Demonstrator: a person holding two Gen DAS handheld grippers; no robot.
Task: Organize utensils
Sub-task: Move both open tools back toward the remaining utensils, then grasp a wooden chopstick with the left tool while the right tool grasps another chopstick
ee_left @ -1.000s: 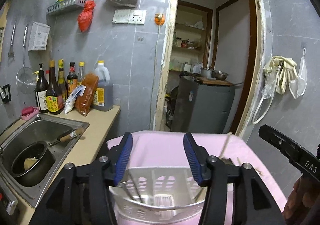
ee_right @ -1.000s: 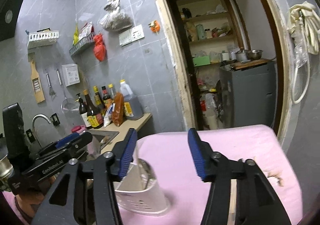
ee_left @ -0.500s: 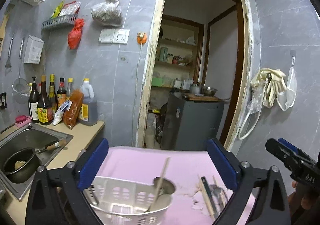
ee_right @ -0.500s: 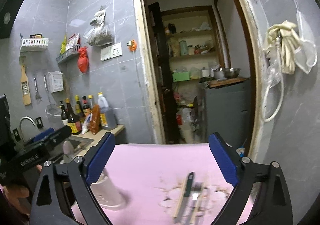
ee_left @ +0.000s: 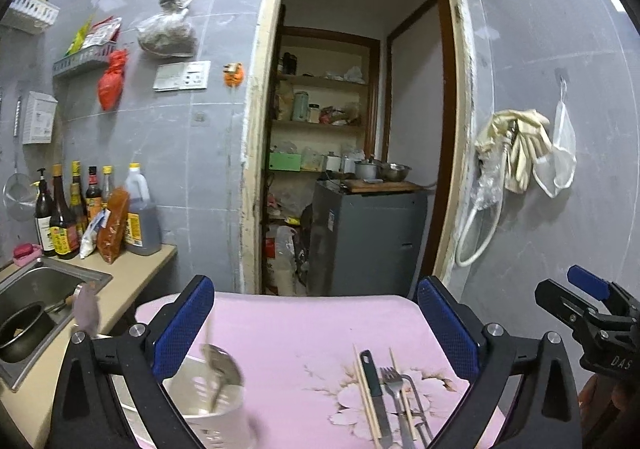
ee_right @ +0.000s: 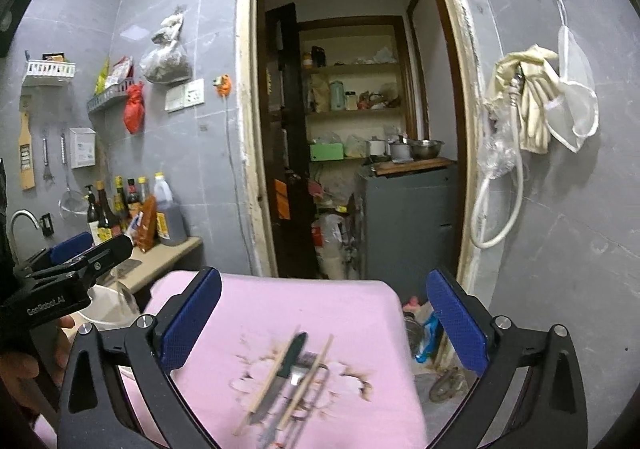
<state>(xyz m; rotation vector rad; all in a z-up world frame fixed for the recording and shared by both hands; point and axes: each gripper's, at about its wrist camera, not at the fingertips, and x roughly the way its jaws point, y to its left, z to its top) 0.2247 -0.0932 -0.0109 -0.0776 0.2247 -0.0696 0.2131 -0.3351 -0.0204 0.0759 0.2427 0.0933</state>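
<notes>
Ahead, both grippers are held over a pink floral cloth (ee_left: 304, 333). The left gripper (ee_left: 316, 323) is spread wide and empty; the right gripper's (ee_right: 324, 323) jaws are opening, nothing between them. Chopsticks (ee_left: 366, 395), a knife (ee_left: 376, 393) and a fork (ee_left: 394, 389) lie near the cloth's near right edge — a white utensil holder (ee_left: 210, 401) with a spoon (ee_left: 222, 367) stands at its left edge. Bare cloth is left between, with a doorway (ee_left: 352, 121) beyond.

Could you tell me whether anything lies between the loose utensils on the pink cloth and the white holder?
Nothing visible does: only bare pink cloth separates the utensils from the holder, which already holds a spoon.
</notes>
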